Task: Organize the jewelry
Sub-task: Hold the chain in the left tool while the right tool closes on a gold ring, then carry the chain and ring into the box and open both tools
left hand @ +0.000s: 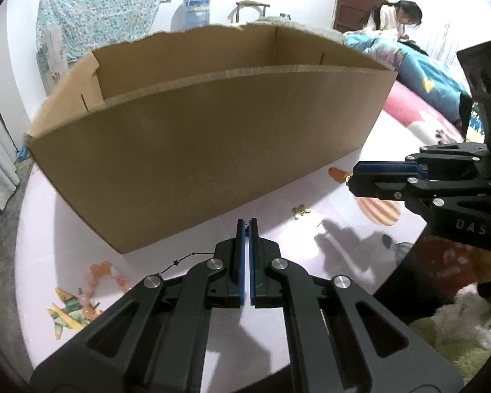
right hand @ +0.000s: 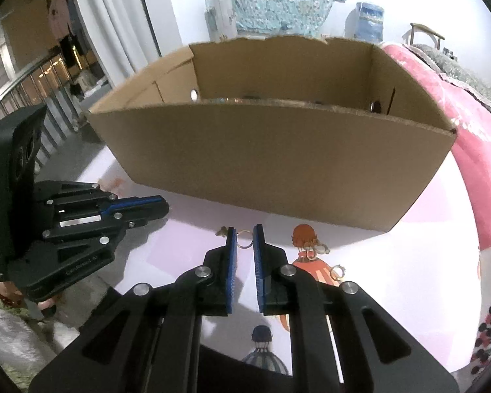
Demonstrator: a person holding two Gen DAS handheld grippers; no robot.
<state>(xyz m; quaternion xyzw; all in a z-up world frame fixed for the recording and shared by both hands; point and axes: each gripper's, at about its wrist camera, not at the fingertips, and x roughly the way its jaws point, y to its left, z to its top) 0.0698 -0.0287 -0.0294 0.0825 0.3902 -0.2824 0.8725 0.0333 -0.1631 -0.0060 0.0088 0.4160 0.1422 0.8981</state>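
- The open brown cardboard box (right hand: 271, 150) stands on the pale pink printed sheet (right hand: 409, 262), just beyond both grippers; it seems to be where the jewelry goes.
- Over the box's near wall, the right wrist view shows a few dark and shiny shapes on its floor. They may be pieces already put away, but they are too hidden to name.
- The left gripper (left hand: 247, 226) has its blue-padded jaws nearly together, pinching something small and dark at the tips. A thin black beaded cord (left hand: 183, 259) trails off to its left, so I judge it is holding that cord, lifted and not yet over the box.
- The right gripper (right hand: 244, 237) has its jaws at a narrow gap, set on either side of a small silver ring (right hand: 244, 239) that lies on the sheet. The pads do not appear to be pressing it yet.
- Left on the sheet: more small rings (right hand: 312, 251) on the printed orange figure near the right gripper, one ring (right hand: 338, 271) a little nearer, and a small gold cluster (left hand: 300, 211) in front of the box.
- My reading: the task is partly done at most, with several loose pieces to move.
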